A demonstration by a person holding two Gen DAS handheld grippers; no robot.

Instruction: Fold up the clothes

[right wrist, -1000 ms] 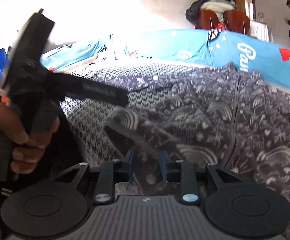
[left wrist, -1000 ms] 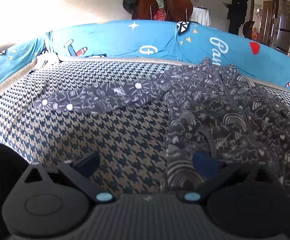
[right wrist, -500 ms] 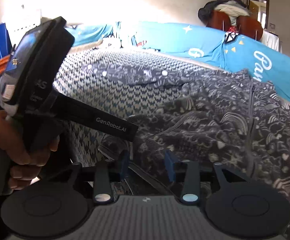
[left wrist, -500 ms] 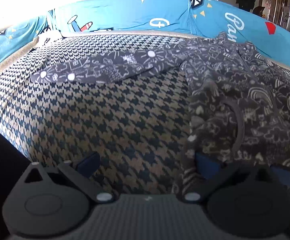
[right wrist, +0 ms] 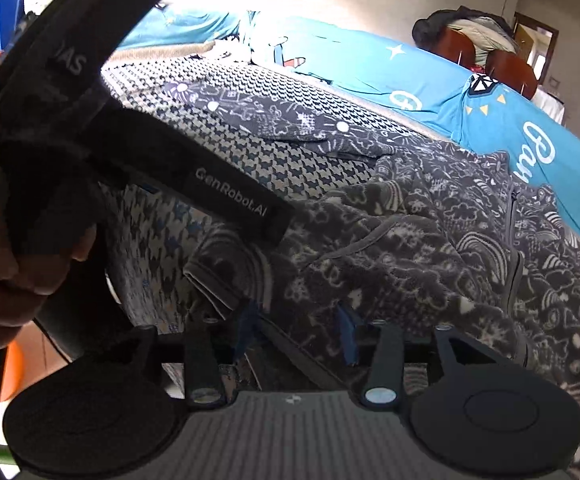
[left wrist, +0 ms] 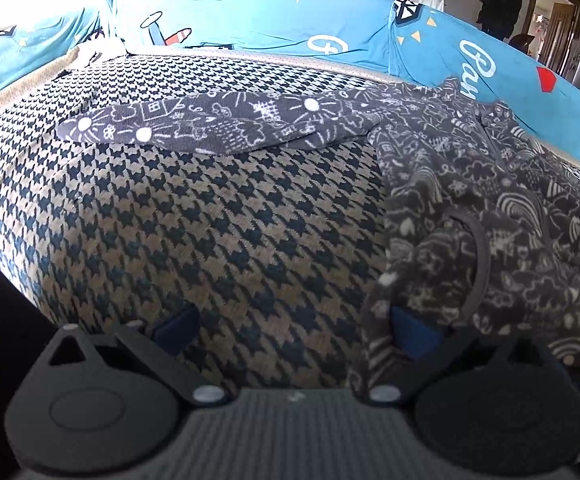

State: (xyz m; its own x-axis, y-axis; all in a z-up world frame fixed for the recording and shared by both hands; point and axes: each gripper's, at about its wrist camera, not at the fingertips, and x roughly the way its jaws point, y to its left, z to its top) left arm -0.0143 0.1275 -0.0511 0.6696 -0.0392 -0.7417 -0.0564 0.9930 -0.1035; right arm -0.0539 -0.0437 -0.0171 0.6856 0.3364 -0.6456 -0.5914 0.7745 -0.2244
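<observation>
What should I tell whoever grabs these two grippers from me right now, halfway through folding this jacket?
Left gripper: open wide at the jacket's near hem, holding nothing; one finger sits at the fabric edge.
Right gripper: jaws opening, hem fabric between them but not pinched.
Jacket: grey patterned fleece, lying zip-up on the houndstooth cover, body rumpled, one sleeve stretched out sideways.
Done: jacket laid out, roughly.
Left: all the folding. Probably smooth the body, bring the sleeve in, then fold the hem up.
</observation>
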